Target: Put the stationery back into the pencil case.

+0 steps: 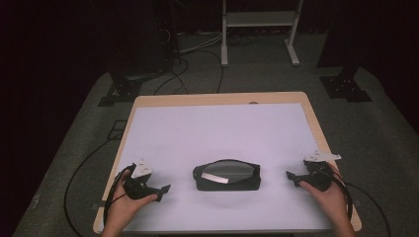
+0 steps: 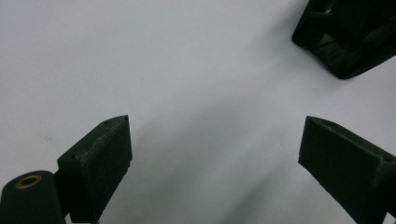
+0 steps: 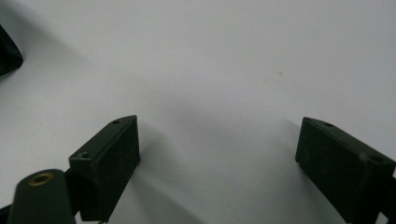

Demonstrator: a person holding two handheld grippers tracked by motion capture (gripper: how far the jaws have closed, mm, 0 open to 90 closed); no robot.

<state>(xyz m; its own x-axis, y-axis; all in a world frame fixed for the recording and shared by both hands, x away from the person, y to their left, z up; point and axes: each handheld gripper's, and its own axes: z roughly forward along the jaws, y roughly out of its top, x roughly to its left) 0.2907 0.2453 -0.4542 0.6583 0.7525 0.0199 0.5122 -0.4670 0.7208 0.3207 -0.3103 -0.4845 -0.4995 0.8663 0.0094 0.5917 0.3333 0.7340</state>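
A black open-topped pouch (image 1: 227,176) with a pale strip inside lies in the near middle of the white table top (image 1: 217,133). My left gripper (image 1: 162,192) rests low at the front left, a hand's width from the pouch, pointing toward it. Its jaws stand wide apart in the left gripper view (image 2: 212,154), nothing between them, and a corner of the pouch (image 2: 348,37) shows at the upper right. My right gripper (image 1: 291,177) sits at the front right, aimed at the pouch. It is open (image 3: 217,154) over bare white surface, with a sliver of the pouch (image 3: 7,53) at the left edge.
The white sheet covers a wooden table with a bare rim (image 1: 316,123) along its right and far sides. Black cables (image 1: 84,168) trail over the grey floor on the left. A white metal frame (image 1: 259,29) stands beyond the table.
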